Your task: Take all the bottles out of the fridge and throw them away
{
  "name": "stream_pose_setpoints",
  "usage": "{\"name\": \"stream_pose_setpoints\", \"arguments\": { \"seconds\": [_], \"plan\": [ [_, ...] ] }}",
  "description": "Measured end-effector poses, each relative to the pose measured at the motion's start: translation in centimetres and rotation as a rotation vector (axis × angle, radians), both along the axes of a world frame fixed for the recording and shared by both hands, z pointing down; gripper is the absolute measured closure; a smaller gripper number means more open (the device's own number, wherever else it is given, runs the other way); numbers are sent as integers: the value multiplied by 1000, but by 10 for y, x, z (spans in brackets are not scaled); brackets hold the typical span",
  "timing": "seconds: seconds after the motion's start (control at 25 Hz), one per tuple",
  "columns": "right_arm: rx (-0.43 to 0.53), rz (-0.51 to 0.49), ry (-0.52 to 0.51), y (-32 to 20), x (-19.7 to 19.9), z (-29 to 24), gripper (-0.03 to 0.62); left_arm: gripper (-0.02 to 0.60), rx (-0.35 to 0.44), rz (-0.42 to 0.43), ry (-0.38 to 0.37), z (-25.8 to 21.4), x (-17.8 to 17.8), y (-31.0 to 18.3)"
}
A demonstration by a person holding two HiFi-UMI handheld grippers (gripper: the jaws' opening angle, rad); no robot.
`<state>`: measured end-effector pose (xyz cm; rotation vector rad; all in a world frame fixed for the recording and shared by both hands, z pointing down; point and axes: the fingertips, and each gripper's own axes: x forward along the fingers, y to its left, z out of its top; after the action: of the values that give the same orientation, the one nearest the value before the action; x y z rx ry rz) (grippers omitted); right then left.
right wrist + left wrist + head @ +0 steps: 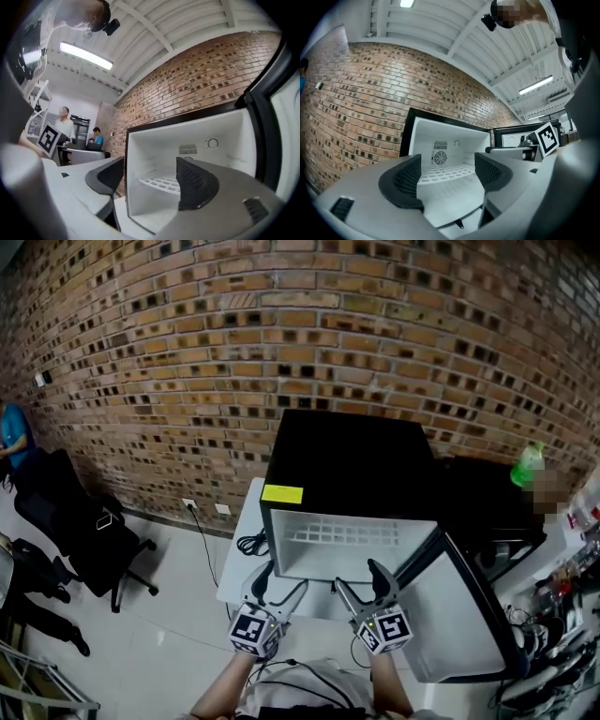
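Both hand-held grippers level w/ the open fridge, jaws wide!

Black fridge (pixel 347 465) sits on the white worktop (pixel 239 559) against the brick wall (pixel 281 334), door (pixel 441 615) swung open to the right, yellow sticker (pixel 282 493) on its top front edge. Left hand-held gripper (pixel 281 582) and right hand-held gripper (pixel 358 579) are side by side just near of the opening, close together but not touching it. Left gripper view: jaws well apart, fan grille (pixel 439 158) on the back wall visible btwn them. Right gripper view: jaws also well apart, only the white wire shelf (pixel 159 182) showing in the gap. What looks like a green bottle (pixel 528 465) stands far right, beyond the fridge, on a dark surface. Black office chair (pixel 84 521) off to the left.
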<state>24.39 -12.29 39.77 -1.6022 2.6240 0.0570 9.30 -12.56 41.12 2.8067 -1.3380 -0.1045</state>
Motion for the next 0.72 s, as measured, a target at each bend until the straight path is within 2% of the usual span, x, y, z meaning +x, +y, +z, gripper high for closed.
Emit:
{"name": "stream_pose_setpoints", "arguments": {
  "seconds": [0.28,0.44,0.72],
  "plan": [
    [-17,102,-6,1,37,-2,230,233,14,-8,-21,-4,20,0],
    [0,100,17,5,39,-5,230,233,1,-22,-28,-5,21,1],
    [-19,98,0,7,41,-1,230,233,-15,-40,-26,-4,20,6]
  ]
}}
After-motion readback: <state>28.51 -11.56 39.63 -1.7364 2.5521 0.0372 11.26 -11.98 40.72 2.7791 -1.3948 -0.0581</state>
